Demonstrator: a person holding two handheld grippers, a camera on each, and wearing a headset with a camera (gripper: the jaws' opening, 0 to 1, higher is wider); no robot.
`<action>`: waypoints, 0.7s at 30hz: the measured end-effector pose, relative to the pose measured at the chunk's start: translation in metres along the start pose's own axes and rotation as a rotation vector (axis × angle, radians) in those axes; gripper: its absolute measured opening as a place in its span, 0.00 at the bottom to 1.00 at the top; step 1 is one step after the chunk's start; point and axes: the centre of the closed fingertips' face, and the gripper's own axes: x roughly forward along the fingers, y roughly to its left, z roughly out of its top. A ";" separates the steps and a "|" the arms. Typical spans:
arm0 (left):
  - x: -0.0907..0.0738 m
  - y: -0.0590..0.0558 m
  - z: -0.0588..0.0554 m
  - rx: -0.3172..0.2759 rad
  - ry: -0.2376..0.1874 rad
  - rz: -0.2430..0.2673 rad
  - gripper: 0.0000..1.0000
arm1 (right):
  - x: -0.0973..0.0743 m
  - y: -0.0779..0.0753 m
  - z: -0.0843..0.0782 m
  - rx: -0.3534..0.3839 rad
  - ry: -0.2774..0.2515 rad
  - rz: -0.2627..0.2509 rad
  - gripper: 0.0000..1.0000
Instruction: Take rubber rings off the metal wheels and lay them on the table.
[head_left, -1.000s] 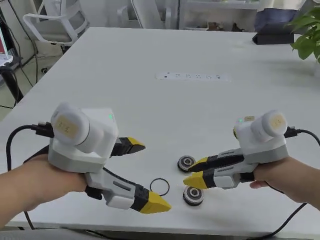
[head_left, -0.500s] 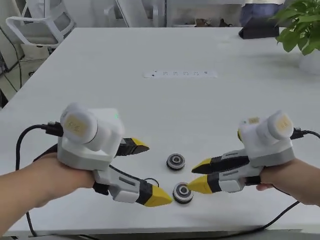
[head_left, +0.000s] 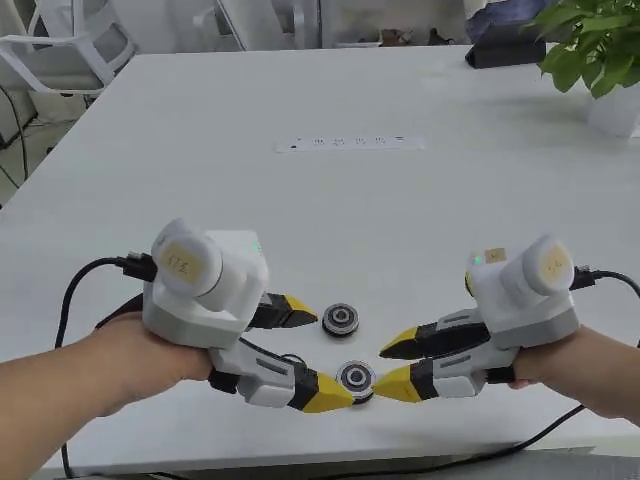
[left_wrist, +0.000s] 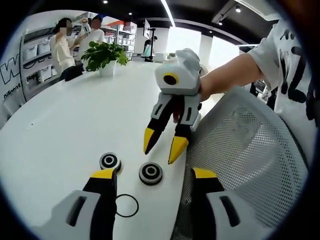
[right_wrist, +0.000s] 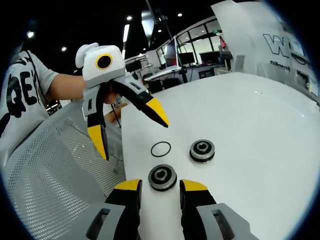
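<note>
Two metal wheels lie near the table's front edge: the far wheel (head_left: 340, 319) (left_wrist: 110, 161) (right_wrist: 202, 150) and the near wheel (head_left: 355, 379) (left_wrist: 150, 173) (right_wrist: 162, 177), each with a dark rim. A loose black rubber ring (left_wrist: 126, 205) (right_wrist: 161, 149) lies flat beside them. My left gripper (head_left: 318, 350) (left_wrist: 153, 175) (right_wrist: 131, 135) is wide open, its jaws spread above the ring and the near wheel. Facing it, my right gripper (head_left: 384, 367) (right_wrist: 161, 186) (left_wrist: 161, 151) is open, its tips on either side of the near wheel without touching it.
A white power strip (head_left: 350, 143) lies mid-table. A potted plant (head_left: 590, 50) stands at the far right corner and an office chair (head_left: 60, 45) at the far left. The wheels sit close to the table's front edge (head_left: 330, 462), with a mesh chair (left_wrist: 250, 165) just beyond.
Both grippers have drawn together at the near wheel: the left one moved right over the ring, the right one moved left so its tips flank the wheel. The head camera has also shifted.
</note>
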 end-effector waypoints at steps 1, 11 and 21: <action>0.002 -0.001 -0.001 0.003 0.004 -0.005 0.53 | 0.001 0.000 -0.002 -0.004 0.002 0.000 0.28; 0.015 0.000 -0.007 0.015 0.043 -0.019 0.42 | 0.007 -0.006 -0.008 -0.026 0.009 -0.004 0.26; 0.028 0.001 -0.015 0.014 0.077 -0.031 0.33 | 0.014 -0.005 -0.014 -0.055 0.020 0.002 0.24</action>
